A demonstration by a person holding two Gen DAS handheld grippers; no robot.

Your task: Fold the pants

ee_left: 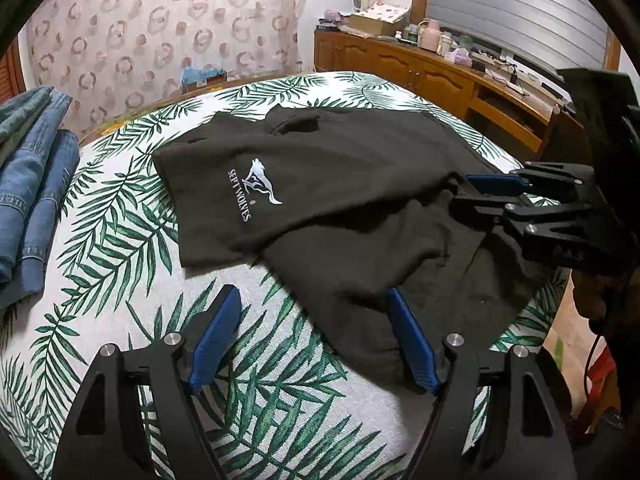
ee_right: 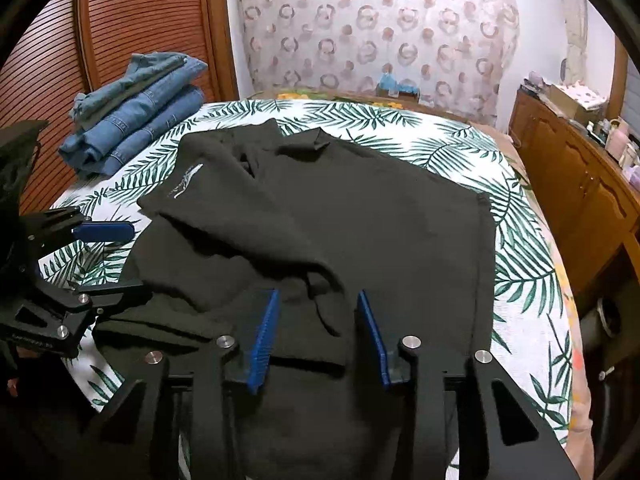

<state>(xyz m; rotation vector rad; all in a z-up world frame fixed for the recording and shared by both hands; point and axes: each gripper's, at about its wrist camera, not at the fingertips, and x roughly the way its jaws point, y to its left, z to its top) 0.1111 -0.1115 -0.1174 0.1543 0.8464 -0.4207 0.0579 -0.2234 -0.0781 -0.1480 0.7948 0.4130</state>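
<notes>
Black pants [ee_left: 340, 184] with a white "Septwolves" logo lie rumpled and partly folded over on the leaf-print bed [ee_left: 120, 220]; they fill the middle of the right wrist view [ee_right: 380, 220]. My left gripper [ee_left: 314, 300] is open, its right finger above the pants' near edge, its left finger above bare sheet. It also shows at the left of the right wrist view [ee_right: 120, 256]. My right gripper [ee_right: 318, 300] is open above the near part of the pants, holding nothing. It also shows at the right of the left wrist view [ee_left: 464, 190].
A stack of folded blue jeans [ee_right: 136, 112] sits at the bed's far left corner, also in the left wrist view [ee_left: 32, 184]. A wooden sideboard [ee_left: 432, 72] with clutter runs along the right. A patterned curtain [ee_right: 380, 24] hangs behind the bed; a slatted wooden door [ee_right: 132, 20] stands left.
</notes>
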